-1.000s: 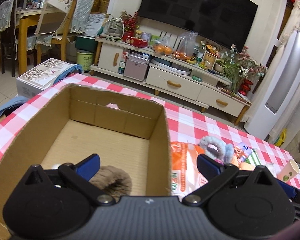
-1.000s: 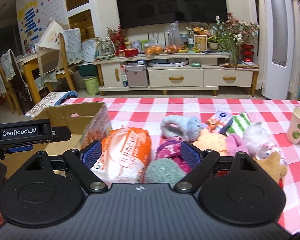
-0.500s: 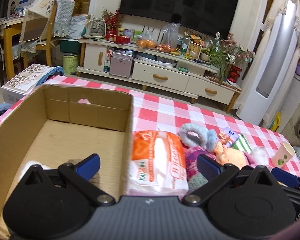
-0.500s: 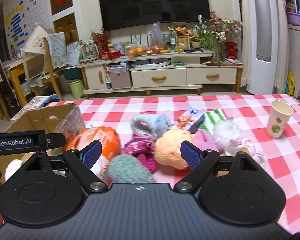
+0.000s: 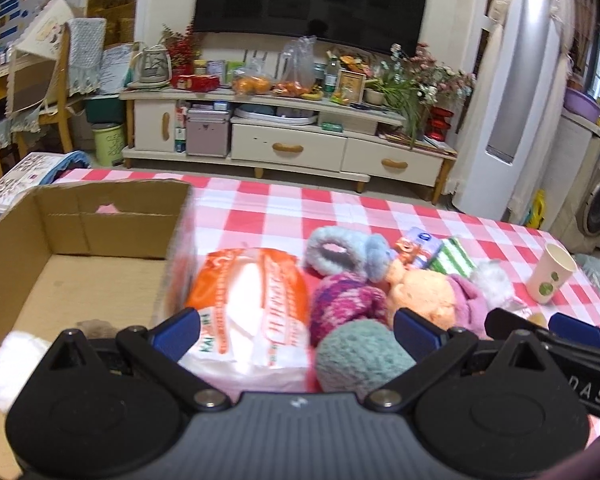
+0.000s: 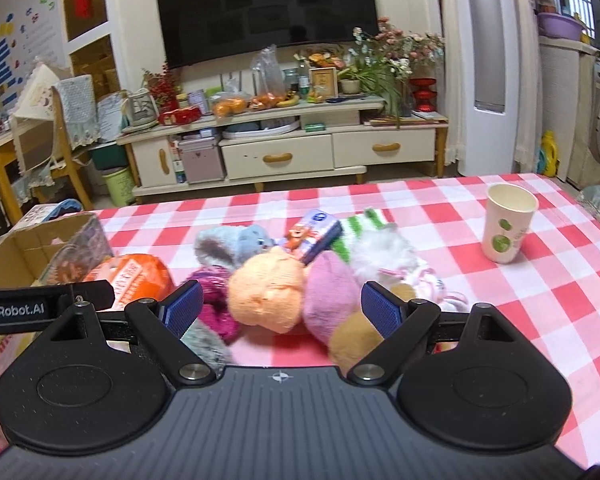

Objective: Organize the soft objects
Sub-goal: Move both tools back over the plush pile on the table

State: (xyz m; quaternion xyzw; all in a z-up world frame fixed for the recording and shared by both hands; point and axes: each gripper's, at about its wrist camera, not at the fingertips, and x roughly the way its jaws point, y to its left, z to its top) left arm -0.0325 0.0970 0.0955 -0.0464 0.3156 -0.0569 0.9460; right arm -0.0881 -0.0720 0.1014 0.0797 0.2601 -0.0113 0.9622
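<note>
A pile of soft things lies on the red-checked table: an orange-and-white soft pack (image 5: 248,304), a magenta knit piece (image 5: 342,304), a teal knit ball (image 5: 360,354), a blue-grey fuzzy toy (image 5: 342,250) and an orange plush (image 6: 266,294) with a pink one (image 6: 332,300) beside it. My left gripper (image 5: 296,334) is open, hovering over the pack and the teal ball. My right gripper (image 6: 280,310) is open just before the orange and pink plush. The cardboard box (image 5: 80,216) stands at the left with a white and a brown fuzzy item in its near end.
A paper cup (image 6: 506,222) stands on the table at the right. A small printed carton (image 6: 316,234) and a green-striped cloth (image 6: 354,230) lie behind the plush pile. A TV cabinet and chairs stand beyond the table.
My left gripper has swung right, from over the box to over the orange pack and knit pieces. My right gripper has also shifted right, from the pack to the orange and pink plush.
</note>
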